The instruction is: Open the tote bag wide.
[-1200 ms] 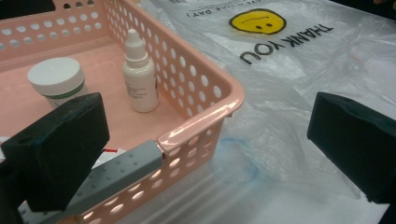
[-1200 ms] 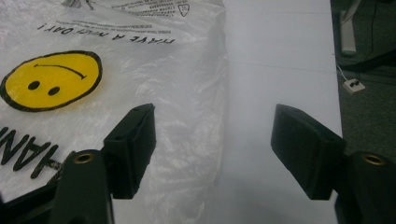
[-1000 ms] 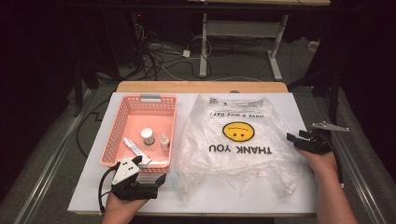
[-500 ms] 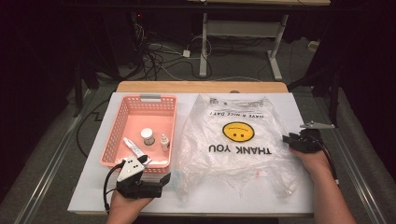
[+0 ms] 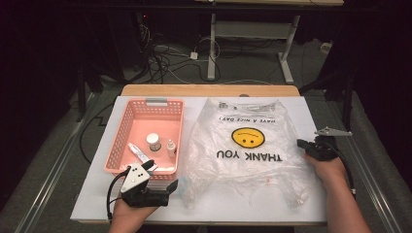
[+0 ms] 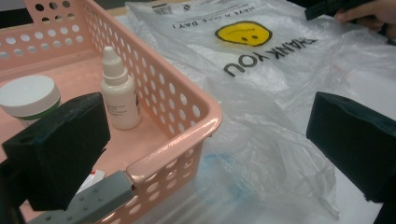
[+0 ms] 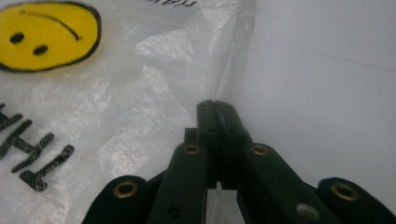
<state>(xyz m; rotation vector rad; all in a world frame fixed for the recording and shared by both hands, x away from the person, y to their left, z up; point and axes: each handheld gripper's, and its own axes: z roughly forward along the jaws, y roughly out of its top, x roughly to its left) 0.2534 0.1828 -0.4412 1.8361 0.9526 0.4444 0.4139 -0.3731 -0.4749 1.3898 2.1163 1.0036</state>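
1. Black jaws of the left gripper [image 5: 167,190] stand spread wide at the near edge of the table [image 5: 97,204], close by the near corner of the pink basket [image 5: 115,160] and the near-left edge of the clear plastic bag [image 5: 243,165]; nothing is between them.
2. Pressed together, the right gripper [image 5: 302,143] has just been closing and now pinches the bag's right edge; the right gripper view shows thin film caught at the jaw tips [image 7: 215,106], detail that the high view is too small to give.
3. Judging by this, the work is at its start: one side of the flat-lying bag is seized, the other side is not, and the mouth is not yet opened.
4. Farther off, the left gripper view shows the dropper bottle [image 6: 119,95] and white-lidded jar [image 6: 29,95] upright in the basket; the high view adds a tube [image 5: 140,155] beside them, so nothing is packed.
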